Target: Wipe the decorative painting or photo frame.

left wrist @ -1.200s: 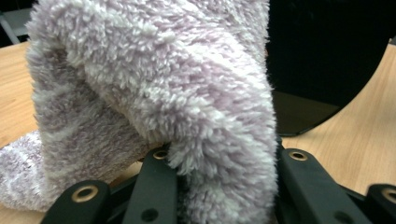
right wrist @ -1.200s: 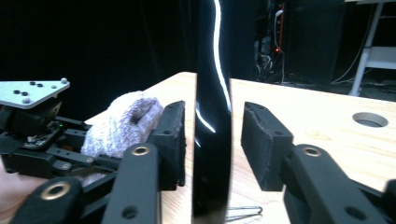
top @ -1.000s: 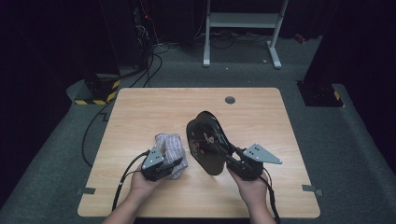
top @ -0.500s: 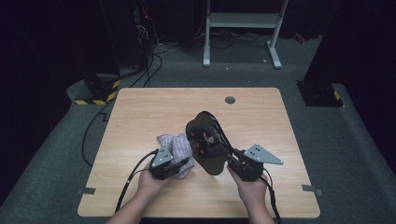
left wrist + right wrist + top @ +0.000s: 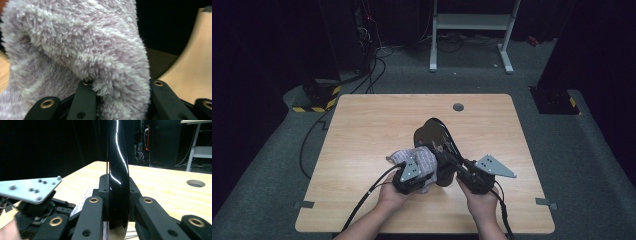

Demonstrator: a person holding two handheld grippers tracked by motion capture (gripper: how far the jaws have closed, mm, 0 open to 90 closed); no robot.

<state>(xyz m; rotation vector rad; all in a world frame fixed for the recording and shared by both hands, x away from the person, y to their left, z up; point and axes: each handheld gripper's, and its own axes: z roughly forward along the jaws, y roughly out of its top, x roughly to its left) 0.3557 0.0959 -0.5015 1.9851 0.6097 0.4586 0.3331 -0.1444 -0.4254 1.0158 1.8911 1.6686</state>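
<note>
A glossy black plate (image 5: 434, 136) stands on edge above the wooden table (image 5: 372, 130), and my right gripper (image 5: 448, 161) is shut on its lower rim. Those jaws have just been closing, with the plate between them. In the right gripper view the plate's thin edge (image 5: 118, 177) rises between my right gripper's (image 5: 118, 193) two fingers. My left gripper (image 5: 421, 171) is shut on a fluffy lilac-and-white cloth (image 5: 424, 157), which lies against the plate's left face. The cloth (image 5: 75, 50) bulges over my left gripper (image 5: 122, 88) and hides its fingertips.
A round cable hole (image 5: 458, 106) sits near the table's far edge. On the floor beyond are a white metal stand (image 5: 469, 22), loose cables (image 5: 362, 75) and a yellow-and-black striped block (image 5: 317, 97). The left gripper's grey plate (image 5: 30, 188) shows close beside the right jaws.
My left gripper has carried the cloth to the right, up against the black plate. The right hand and the plate have stayed where they were.
</note>
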